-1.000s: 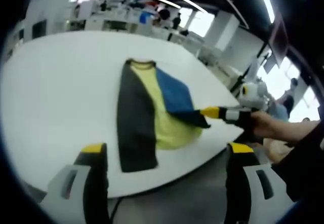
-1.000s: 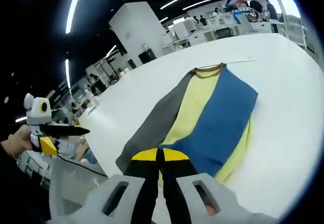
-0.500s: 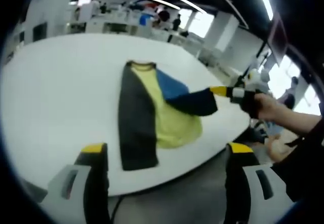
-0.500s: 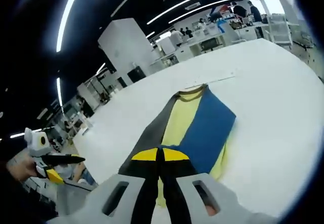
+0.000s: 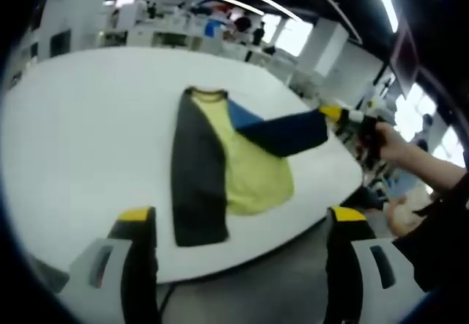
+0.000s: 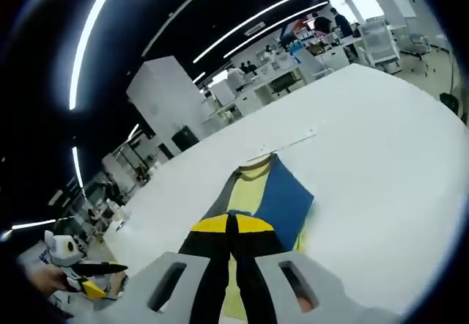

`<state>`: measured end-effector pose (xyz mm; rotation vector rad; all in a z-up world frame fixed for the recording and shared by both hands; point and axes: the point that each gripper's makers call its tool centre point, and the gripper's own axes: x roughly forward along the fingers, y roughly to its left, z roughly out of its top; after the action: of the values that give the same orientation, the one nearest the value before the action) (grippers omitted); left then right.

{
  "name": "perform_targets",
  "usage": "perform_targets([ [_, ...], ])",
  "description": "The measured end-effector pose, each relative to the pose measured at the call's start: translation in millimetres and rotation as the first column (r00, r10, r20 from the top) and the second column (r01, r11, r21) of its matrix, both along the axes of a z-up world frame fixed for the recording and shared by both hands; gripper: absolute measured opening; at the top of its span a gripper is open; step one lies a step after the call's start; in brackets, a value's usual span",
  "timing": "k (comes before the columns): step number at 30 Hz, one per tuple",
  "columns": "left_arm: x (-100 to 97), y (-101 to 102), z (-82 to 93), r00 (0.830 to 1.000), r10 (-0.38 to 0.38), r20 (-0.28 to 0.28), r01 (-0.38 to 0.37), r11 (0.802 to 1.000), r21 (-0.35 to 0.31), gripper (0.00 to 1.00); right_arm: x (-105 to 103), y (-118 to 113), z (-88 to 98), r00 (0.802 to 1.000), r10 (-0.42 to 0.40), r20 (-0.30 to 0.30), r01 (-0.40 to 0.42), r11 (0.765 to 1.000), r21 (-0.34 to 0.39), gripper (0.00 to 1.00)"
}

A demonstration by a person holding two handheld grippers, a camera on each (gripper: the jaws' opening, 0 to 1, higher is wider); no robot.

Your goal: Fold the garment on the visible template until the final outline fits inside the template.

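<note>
1. The garment, a soft cloth top in yellow, blue and dark grey panels [image 5: 220, 159], lies flat on the white desk [image 5: 80, 133], collar at the far end, grey panel along one side and yellow in the middle.

2. The right hand-held gripper [image 5: 331, 113] is clamped on a corner of the blue panel and holds it raised off the desk, out beyond the garment's edge. In the right gripper view its own jaws stand closed with dark cloth pinched between the yellow tips [image 6: 231, 225].

3. The left hand-held gripper [image 5: 238, 218] hangs off the near end of the desk, jaws wide apart, holding nothing.

4. No template outline can be made out on the desk. A thin pale strip [image 6: 289, 139] lies beyond the collar; its purpose cannot be told.

5. Judgement: the step in hand is folding the blue panel across the body. To do it well, the raised corner should be carried over the yellow middle towards the grey side, kept taut so that the crease runs straight from collar to hem.

6. Judgement: the corner should be set down before release. The free left hand-held gripper could pin the opposite edge against dragging.
</note>
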<state>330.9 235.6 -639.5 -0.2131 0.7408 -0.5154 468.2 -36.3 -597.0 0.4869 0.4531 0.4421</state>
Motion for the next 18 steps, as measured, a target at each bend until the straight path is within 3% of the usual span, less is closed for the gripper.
perform_targets([
  [18, 1.5, -5.6, -3.9, 1.0, 0.006, -0.011, -0.006, 1.0, 0.01, 0.92, 19.6, -68.6, 17.5, 0.992, -0.127, 0.026, 0.127, 0.992, 0.02, 0.01],
])
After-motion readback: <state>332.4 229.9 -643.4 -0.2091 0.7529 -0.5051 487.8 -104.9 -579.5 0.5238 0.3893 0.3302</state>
